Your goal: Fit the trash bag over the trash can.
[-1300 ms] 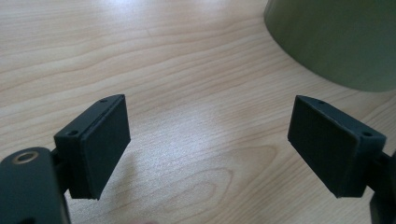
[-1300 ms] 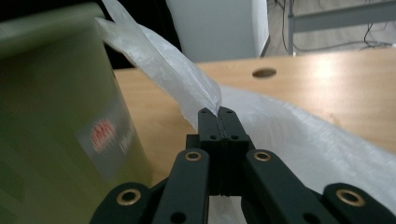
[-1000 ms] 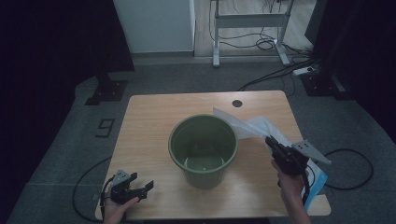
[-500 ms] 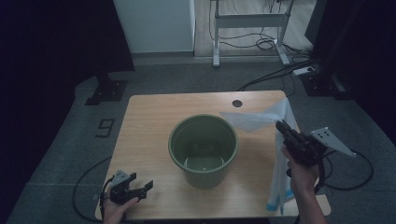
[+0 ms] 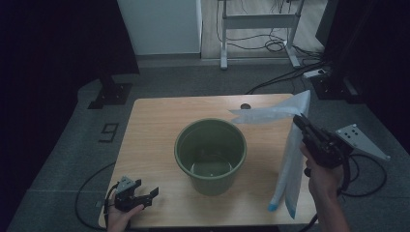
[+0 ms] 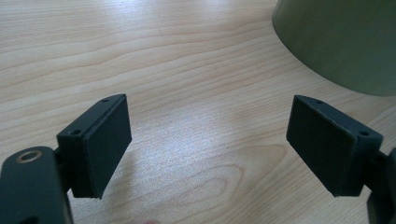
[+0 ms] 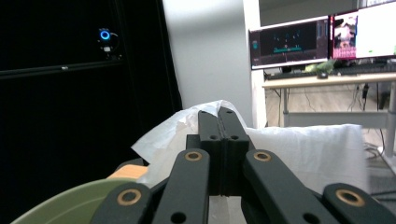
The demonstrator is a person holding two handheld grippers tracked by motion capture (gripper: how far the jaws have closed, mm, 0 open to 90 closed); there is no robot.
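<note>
Right gripper raised over the table's right edge, jaws pinched tight on a thin white plastic bag. Bag hangs from the jaws down to the tabletop, one flap sticking out sideways toward the bucket; its blue-tinted bottom end touches the wood near the front edge. Green bucket stands upright, left of this gripper, near the bag but apart. Left gripper sits low at the front left corner, jaws spread wide, nothing between them, bucket just ahead to its right.
</note>
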